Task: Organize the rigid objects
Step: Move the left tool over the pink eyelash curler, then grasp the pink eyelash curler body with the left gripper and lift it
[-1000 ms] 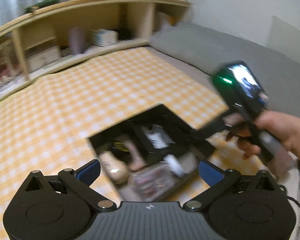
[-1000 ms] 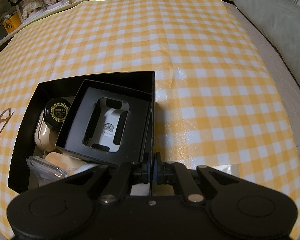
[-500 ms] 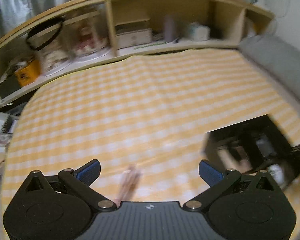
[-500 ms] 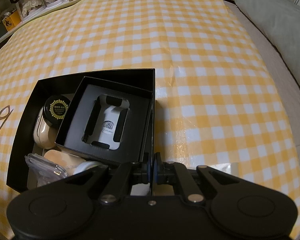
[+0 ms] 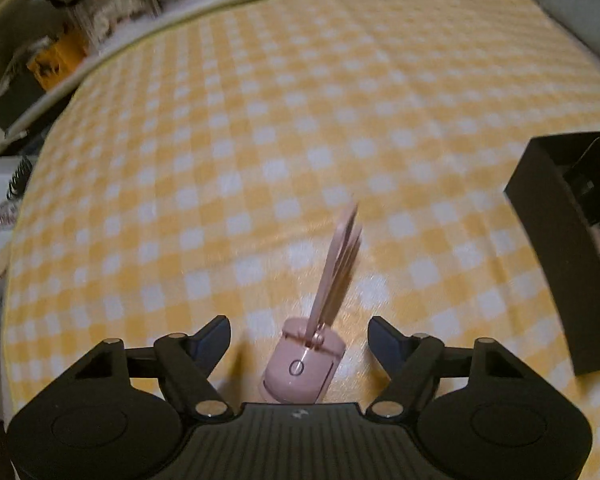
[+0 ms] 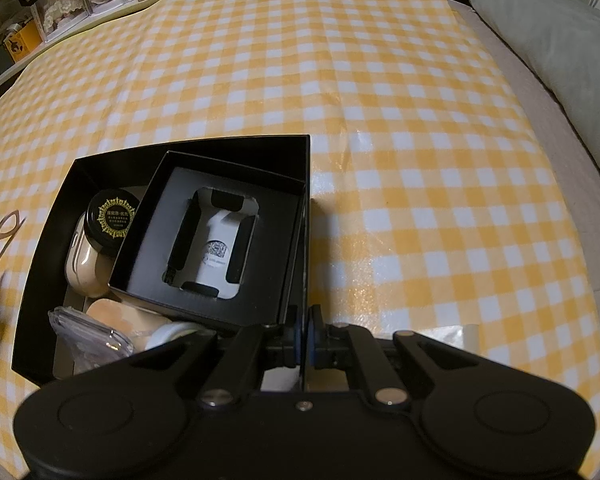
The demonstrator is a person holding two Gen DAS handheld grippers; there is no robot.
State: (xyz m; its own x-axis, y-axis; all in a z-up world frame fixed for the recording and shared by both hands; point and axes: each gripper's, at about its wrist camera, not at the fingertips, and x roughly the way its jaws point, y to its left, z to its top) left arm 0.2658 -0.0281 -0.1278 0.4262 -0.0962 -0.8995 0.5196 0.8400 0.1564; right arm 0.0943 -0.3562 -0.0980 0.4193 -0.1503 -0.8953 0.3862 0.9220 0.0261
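left tongs [image 5: 299, 336] now over pink scissors [image 5: 320, 320]

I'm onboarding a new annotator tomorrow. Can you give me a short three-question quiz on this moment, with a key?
1. True or false: the left tool is shut on the pink folding tool.
2. What does the right tool grip: A) the jar, B) the wall of the big black box, C) the cloth?
3. Fill in: inside the big box, beside the jar, sits a smaller black ____.

Key:
1. False; it is open, with the pink item between its fingers.
2. B
3. box
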